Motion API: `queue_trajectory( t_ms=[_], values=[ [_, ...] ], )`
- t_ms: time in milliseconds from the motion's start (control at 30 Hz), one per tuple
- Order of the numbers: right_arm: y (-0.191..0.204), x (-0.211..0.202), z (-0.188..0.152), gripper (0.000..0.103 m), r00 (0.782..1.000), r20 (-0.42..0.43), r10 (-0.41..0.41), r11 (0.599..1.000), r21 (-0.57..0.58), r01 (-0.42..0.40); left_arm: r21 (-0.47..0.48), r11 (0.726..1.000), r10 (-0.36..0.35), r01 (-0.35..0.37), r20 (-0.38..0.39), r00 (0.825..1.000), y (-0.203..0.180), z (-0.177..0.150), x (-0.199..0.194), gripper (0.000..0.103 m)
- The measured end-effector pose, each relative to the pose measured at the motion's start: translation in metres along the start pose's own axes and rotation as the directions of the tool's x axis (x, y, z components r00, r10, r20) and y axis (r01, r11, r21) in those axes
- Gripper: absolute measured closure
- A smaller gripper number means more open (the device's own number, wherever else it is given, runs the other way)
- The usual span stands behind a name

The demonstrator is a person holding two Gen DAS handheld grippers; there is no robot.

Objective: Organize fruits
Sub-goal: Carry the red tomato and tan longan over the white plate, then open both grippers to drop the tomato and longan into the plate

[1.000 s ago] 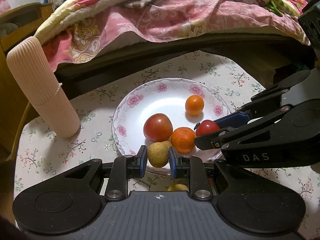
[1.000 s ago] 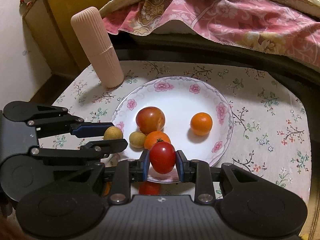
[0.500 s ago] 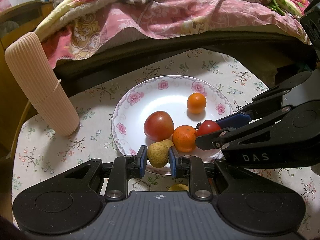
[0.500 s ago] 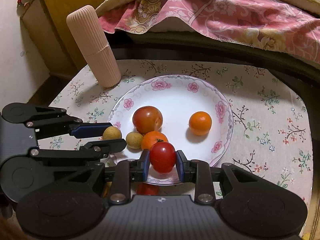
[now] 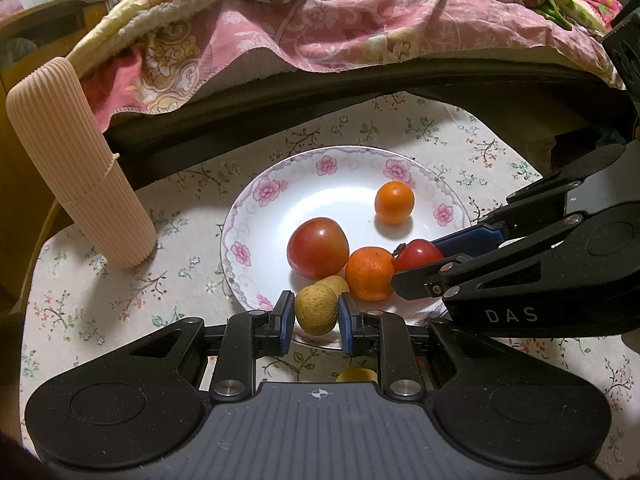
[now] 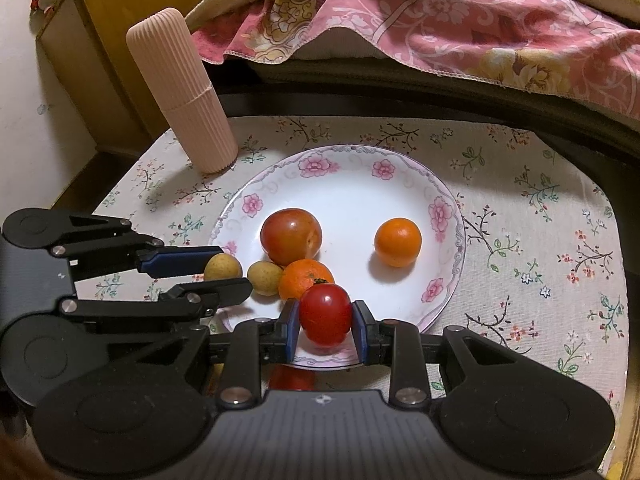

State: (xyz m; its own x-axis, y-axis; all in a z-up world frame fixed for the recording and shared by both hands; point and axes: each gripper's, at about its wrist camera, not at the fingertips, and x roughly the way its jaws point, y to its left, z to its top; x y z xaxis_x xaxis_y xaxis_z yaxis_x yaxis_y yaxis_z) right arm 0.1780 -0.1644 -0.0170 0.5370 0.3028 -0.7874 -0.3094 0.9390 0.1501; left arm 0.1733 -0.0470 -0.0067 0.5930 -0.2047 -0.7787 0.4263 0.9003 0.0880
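Observation:
A white floral plate [image 5: 280, 196] [image 6: 352, 200] holds a large red tomato [image 5: 318, 247] [image 6: 291, 236], two oranges [image 5: 394, 202] [image 5: 370, 273] and a small yellow fruit [image 6: 265, 277]. My left gripper [image 5: 314, 316] is shut on another small yellow fruit [image 5: 316, 314] [image 6: 222, 267] over the plate's near rim. My right gripper [image 6: 325, 322] is shut on a small red tomato [image 6: 325, 314] [image 5: 418, 254] over the plate's near edge, beside the closer orange [image 6: 306, 278].
A ribbed pink cylinder [image 5: 76, 164] [image 6: 180, 92] stands left of the plate on the floral tablecloth [image 6: 540, 220]. A bed with a pink quilt [image 5: 340, 20] runs behind the table. A wooden cabinet [image 6: 100, 40] stands at the far left.
Both grippers have drawn back slightly from the plate with their fruit held; the plate sits a little farther in both views.

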Motion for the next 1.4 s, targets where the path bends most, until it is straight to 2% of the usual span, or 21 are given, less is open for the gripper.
queue_trajectory(
  t_ms=[233,567,767,1400],
  values=[
    [-0.001,0.003,-0.001,0.072,1.0,-0.005,-0.005,1.0,0.0,0.005,-0.002,1.0,0.002,-0.002,-0.006,1.0,-0.001,-0.001,0.004,0.073],
    [-0.002,0.006,-0.003,0.071,1.0,-0.005,-0.02,1.0,-0.004,0.02,-0.014,1.0,0.013,-0.013,-0.005,1.0,0.001,-0.001,0.003,0.064],
    [-0.003,0.006,-0.004,0.071,0.999,0.003,-0.035,0.999,-0.003,0.035,-0.014,1.0,0.007,-0.007,0.001,1.0,0.0,0.0,0.0,0.054],
    [-0.01,-0.002,0.001,0.066,0.997,0.034,-0.062,0.998,0.02,0.061,-0.018,1.0,0.018,-0.018,0.012,1.0,0.003,0.0,-0.006,0.047]
  ],
)
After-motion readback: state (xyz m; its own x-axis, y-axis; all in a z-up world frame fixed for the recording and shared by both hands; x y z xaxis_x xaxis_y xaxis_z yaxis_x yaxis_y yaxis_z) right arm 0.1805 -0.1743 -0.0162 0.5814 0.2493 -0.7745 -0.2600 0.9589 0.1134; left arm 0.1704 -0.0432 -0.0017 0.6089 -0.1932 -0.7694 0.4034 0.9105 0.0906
